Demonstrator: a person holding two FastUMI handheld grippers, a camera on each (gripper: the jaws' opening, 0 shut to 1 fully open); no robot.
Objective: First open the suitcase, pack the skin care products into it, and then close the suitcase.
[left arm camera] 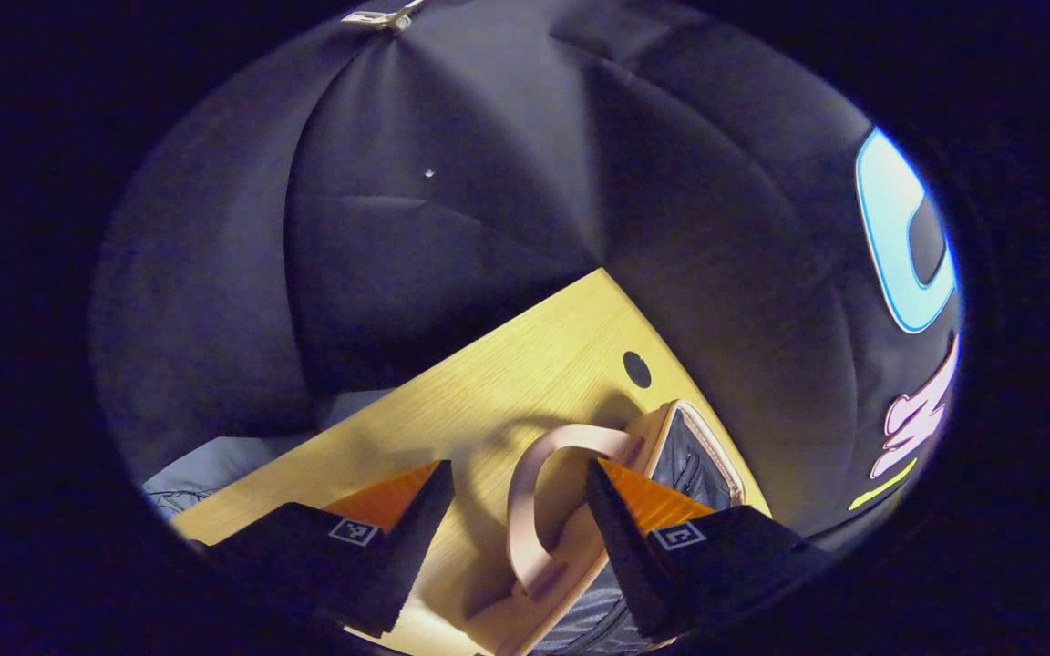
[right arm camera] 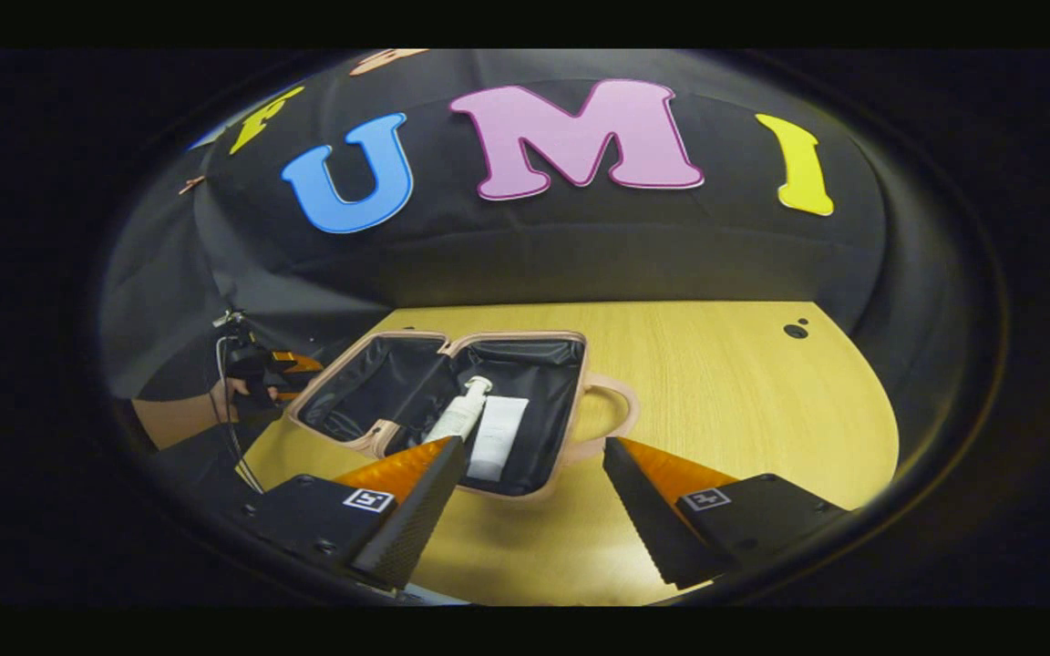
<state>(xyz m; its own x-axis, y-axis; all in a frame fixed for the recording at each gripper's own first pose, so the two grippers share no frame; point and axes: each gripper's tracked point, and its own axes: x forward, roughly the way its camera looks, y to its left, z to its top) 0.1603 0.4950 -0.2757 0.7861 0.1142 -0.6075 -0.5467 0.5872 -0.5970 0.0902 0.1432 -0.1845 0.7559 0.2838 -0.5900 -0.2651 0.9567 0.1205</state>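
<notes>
Wood-grain table (right arm camera: 716, 383), pale yellow, with a small dark round hole (right arm camera: 796, 330) near its far right corner, backed by the black cloth wall of the booth. Item one: pink suitcase (right arm camera: 571, 446), lying open and flat on the table left of centre in the right gripper view, both halves lined in dark fabric, its looped handle (right arm camera: 618, 407) pointing toward the bare right part of the tabletop. Item two: white flat tube (right arm camera: 498, 437), lying in the right half of the case. Item three: white pump bottle (right arm camera: 461, 412), lying just beside the tube on its left, pump head toward the far wall. Right gripper (right arm camera: 534, 474): held low over the near edge of the table, aimed at the open case, fingers spread wide apart with nothing between them; its left finger overlaps the near rim of the case and the bottle's base in that view. Left gripper (left arm camera: 516, 510): fingers likewise apart, straddling the suitcase handle without visible contact, the case edge close under its right finger. In the right gripper view a hand (right arm camera: 220, 396) grips that tool at the far left side of the case, forearm coming in from the left edge.
</notes>
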